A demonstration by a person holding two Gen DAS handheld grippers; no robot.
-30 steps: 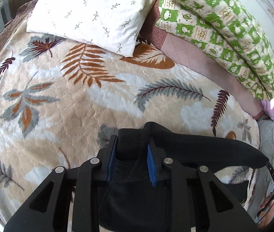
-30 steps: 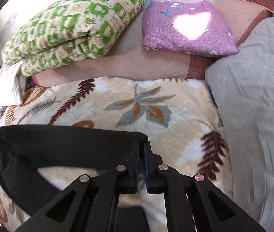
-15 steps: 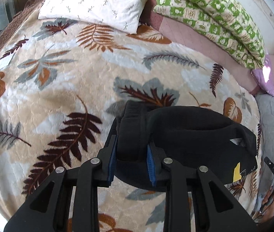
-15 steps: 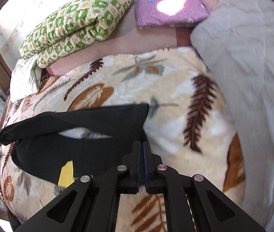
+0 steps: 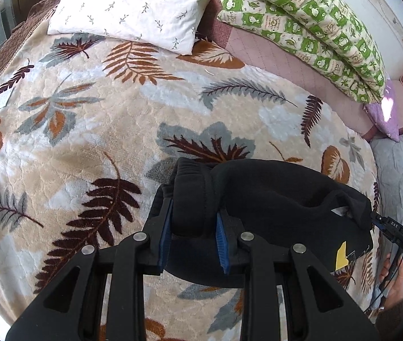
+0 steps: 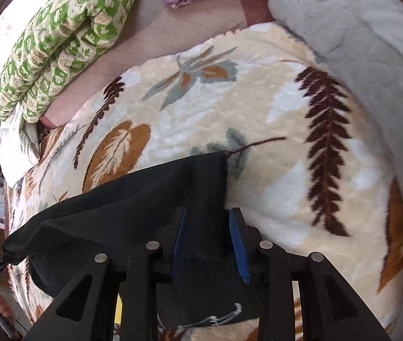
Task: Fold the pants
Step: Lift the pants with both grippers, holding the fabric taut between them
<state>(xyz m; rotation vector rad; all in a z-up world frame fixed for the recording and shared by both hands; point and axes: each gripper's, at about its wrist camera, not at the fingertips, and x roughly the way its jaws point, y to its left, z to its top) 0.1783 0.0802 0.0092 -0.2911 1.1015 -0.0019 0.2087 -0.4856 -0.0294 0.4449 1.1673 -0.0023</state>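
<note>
On the leaf-print blanket (image 5: 93,130), the left tool (image 5: 192,233) grips the black pants (image 5: 272,196) at a bunched waistband. Only the right view shows the right tool (image 6: 208,237) parted around a flat corner; open blanket lies far and right.

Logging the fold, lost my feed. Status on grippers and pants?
Left gripper clamped on black pants. Right gripper open, fabric between its fingers. Pants on leaf blanket; nothing in the way.
</note>
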